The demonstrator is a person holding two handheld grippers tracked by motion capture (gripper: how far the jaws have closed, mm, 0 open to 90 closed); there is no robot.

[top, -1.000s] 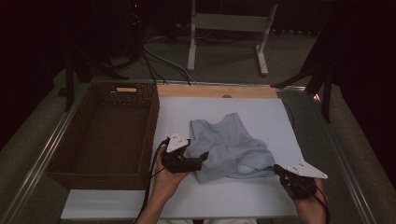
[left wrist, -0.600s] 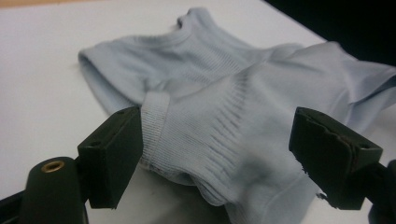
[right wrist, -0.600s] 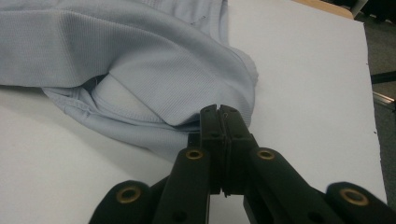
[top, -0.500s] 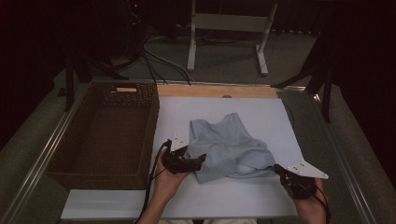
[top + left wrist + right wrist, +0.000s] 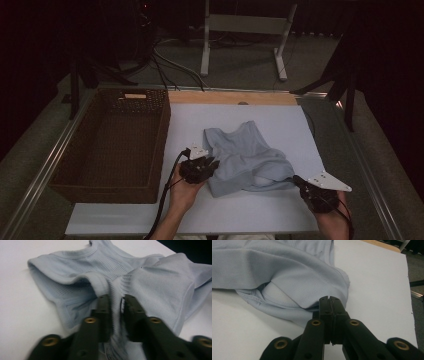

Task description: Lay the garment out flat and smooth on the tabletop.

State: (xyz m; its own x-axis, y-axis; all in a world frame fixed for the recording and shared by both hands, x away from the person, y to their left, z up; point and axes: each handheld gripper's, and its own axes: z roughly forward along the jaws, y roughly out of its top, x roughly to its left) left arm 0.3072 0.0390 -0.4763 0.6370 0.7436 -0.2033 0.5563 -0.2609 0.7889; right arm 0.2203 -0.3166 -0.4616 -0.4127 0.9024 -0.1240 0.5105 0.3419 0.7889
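A light blue sleeveless top (image 5: 245, 157) lies crumpled on the white board (image 5: 200, 220) that covers the table, slightly right of the board's middle and well apart from the wicker basket (image 5: 65, 172). The basket, a dark brown woven rectangular one, sits along the board's left edge, its right wall just beside the board. Its inside is dim; a small pale tag or strip (image 5: 135, 96) rests at its far rim, and no more can be made out in it.

The left gripper (image 5: 209, 165) is at the near left edge of the top. Its jaws have just been closing, and in the left gripper view the left gripper (image 5: 115, 305) has a ribbed fold of the fabric bunched between its pads (image 5: 103, 312), which press on it from both sides, so it is grasping the top (image 5: 160, 287).

The right gripper (image 5: 299, 181) is at the near right corner of the garment. In the right gripper view the right gripper (image 5: 329, 300) has its jaws clenched tight together, with the hem of the top (image 5: 287, 272) pinched at their tips; the cloth drapes off to the left of them and lifts slightly off the board (image 5: 374, 285).

A bare wooden strip (image 5: 235, 97) runs along the far edge of the board.
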